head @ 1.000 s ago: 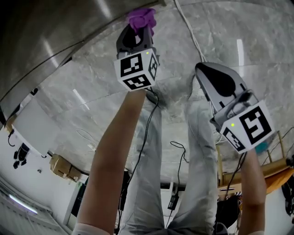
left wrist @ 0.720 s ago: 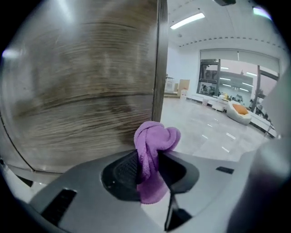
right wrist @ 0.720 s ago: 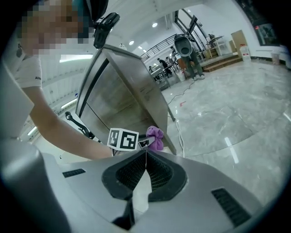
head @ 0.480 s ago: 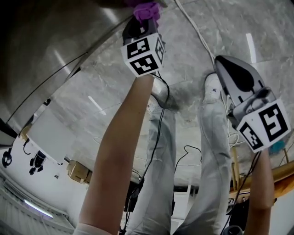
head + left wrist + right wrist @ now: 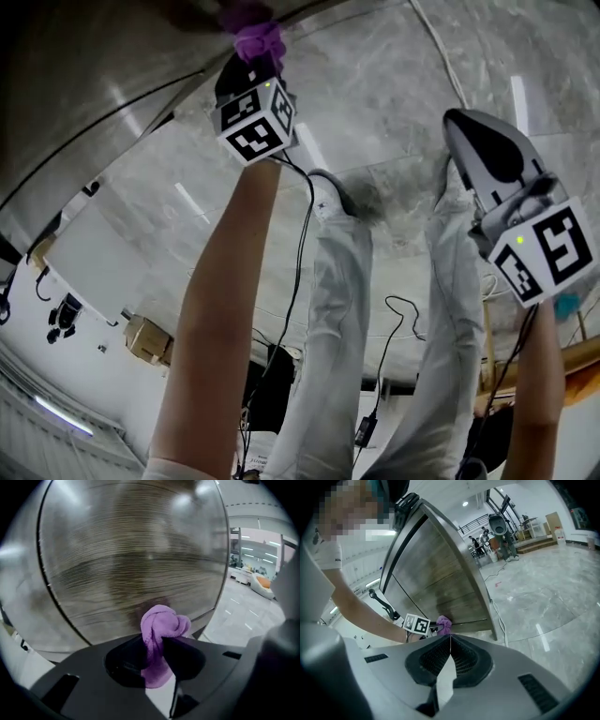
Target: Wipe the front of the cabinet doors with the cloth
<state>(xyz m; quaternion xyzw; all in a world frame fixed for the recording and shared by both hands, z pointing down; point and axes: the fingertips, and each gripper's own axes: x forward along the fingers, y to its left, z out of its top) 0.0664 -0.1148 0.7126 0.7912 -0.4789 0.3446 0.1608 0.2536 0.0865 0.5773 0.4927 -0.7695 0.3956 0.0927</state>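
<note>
The left tongs pinch a bunched purple cloth and hold it low against the wood-grain cabinet door, close to the door's bottom edge. The wad sits at the face of the panel. Whether it presses firmly or only brushes the wood cannot be told, though a dark shadow falls on the door right behind it.

The right tongs are pressed together with nothing between them. They hang well apart from the cabinet, out over the marble floor, taking no part in the work.

The wiping step looks to be under way on the lower part of the door. The broad panel above the cloth appears yet to be covered.

The next move likely calls for steady pressure into the wood while the cloth sweeps sideways or upward. The pinch must stay tight so the small wad does not slip free, and the hard tips must stay off the surface.
</note>
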